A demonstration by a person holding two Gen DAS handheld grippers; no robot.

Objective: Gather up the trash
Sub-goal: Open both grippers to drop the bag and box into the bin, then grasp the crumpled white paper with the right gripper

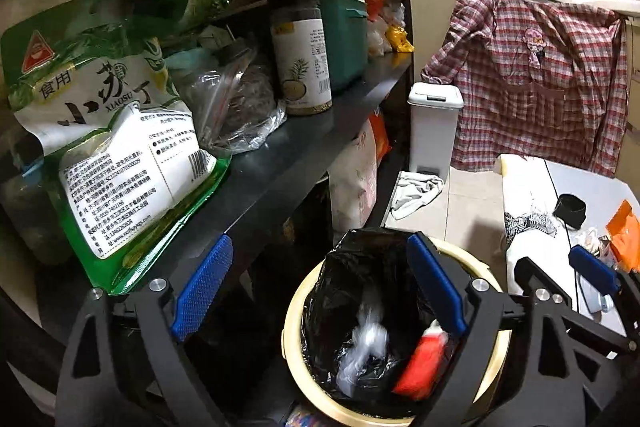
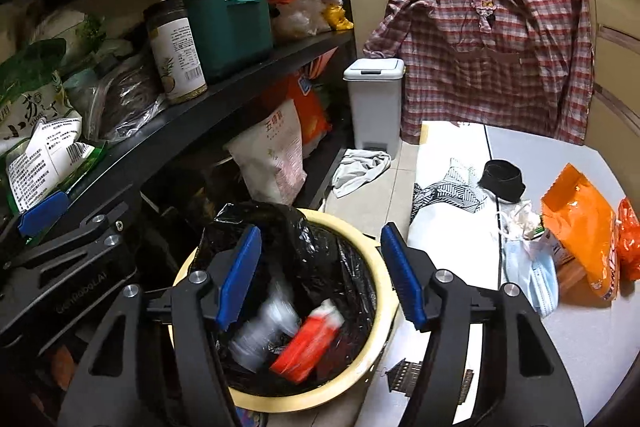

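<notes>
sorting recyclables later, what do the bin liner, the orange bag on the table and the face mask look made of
Bin liner: thin black plastic film, glossy and crinkled. Orange bag: shiny plastic or foil packaging, with bright glare. Face mask: pale blue, matte, probably nonwoven fabric.

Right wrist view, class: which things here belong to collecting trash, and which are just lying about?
Belongs to the job:
- yellow bin with black liner
- red carton and white plastic wrapper inside it
- blue face mask, orange snack bag on the white table

Lying about:
- plaid shirt
- green box
- grey pedal bin
</notes>
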